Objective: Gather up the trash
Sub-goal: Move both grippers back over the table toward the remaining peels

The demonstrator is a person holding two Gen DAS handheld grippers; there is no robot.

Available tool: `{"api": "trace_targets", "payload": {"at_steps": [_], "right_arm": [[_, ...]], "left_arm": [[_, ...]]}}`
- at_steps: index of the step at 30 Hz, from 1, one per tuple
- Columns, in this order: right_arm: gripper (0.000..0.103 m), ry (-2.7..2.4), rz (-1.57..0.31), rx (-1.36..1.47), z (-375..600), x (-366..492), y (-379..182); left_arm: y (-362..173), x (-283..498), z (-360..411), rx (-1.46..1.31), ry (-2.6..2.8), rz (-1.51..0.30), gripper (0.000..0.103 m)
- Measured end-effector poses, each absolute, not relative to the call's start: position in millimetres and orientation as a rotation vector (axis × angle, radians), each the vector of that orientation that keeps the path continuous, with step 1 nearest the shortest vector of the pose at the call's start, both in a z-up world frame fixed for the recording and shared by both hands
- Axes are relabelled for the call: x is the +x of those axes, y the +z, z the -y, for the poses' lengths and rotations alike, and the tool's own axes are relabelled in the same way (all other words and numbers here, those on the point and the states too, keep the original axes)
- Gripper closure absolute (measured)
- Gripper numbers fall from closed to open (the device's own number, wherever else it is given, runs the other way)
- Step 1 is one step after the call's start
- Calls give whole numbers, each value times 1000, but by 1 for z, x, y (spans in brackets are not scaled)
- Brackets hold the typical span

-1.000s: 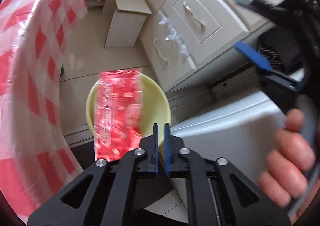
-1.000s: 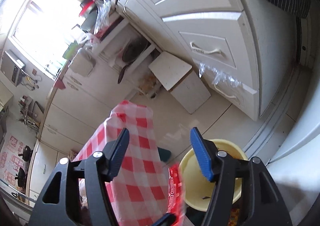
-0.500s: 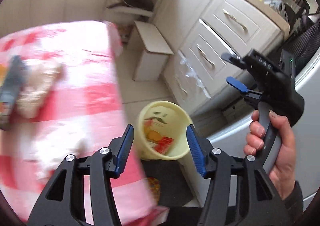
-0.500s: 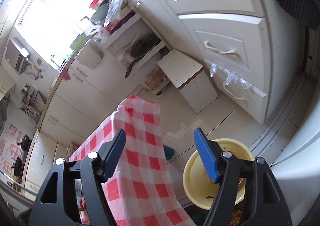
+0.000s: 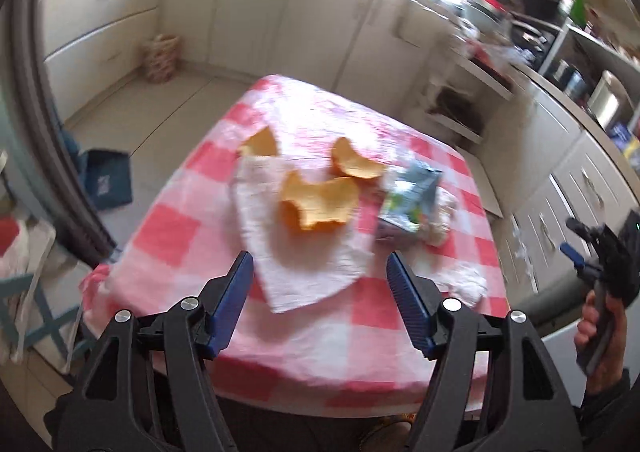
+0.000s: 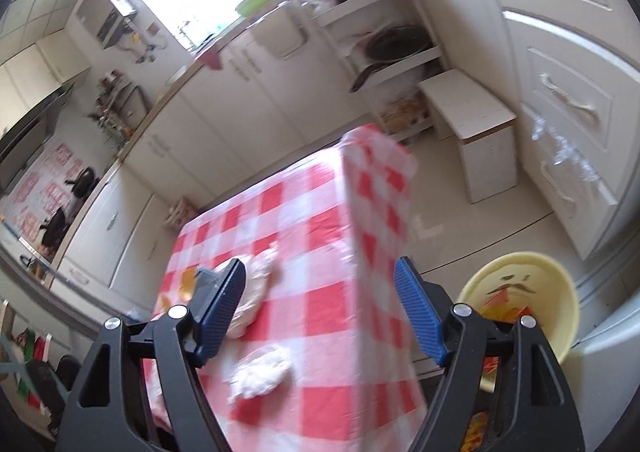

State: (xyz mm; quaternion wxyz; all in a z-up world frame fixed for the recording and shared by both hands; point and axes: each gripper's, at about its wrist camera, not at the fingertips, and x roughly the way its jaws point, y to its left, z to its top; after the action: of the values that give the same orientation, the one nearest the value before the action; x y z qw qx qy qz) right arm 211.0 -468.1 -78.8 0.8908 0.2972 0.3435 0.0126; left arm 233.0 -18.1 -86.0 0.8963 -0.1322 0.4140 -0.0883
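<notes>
Just before the left gripper (image 5: 320,284), its jaws spread and empty, lies a white napkin (image 5: 296,248) with orange peel (image 5: 320,203) on the checked table (image 5: 168,236). Better to lower slowly and pinch the peel's raised edge. Right gripper (image 6: 320,308) is also spread wide; beyond it the yellow bin (image 6: 560,292) stands on the floor.

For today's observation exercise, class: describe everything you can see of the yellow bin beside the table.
The yellow bin is a round, pale yellow container that looks like plastic, open at the top with a smooth rim. It stands upright on the tiled floor, beside the hanging edge of the checked tablecloth and near the white drawers. Red and orange wrappers lie inside against its wall. The right gripper hides its lower left part.
</notes>
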Motion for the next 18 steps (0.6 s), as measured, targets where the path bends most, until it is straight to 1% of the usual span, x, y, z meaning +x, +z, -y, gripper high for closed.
{"api": "trace_targets", "payload": {"at_steps": [3, 5, 11, 18], "right_arm": [[29, 88, -751, 586, 431, 214, -80], [29, 130, -779, 549, 407, 217, -83], [29, 171, -863, 372, 355, 232, -93], [29, 252, -905, 413, 334, 246, -101]], "left_arm": [[-103, 237, 0, -336, -168, -892, 37], [-116, 242, 3, -349, -162, -924, 37], [-151, 261, -12, -410, -148, -1036, 37], [-166, 291, 0, -364, -140, -1097, 37]]}}
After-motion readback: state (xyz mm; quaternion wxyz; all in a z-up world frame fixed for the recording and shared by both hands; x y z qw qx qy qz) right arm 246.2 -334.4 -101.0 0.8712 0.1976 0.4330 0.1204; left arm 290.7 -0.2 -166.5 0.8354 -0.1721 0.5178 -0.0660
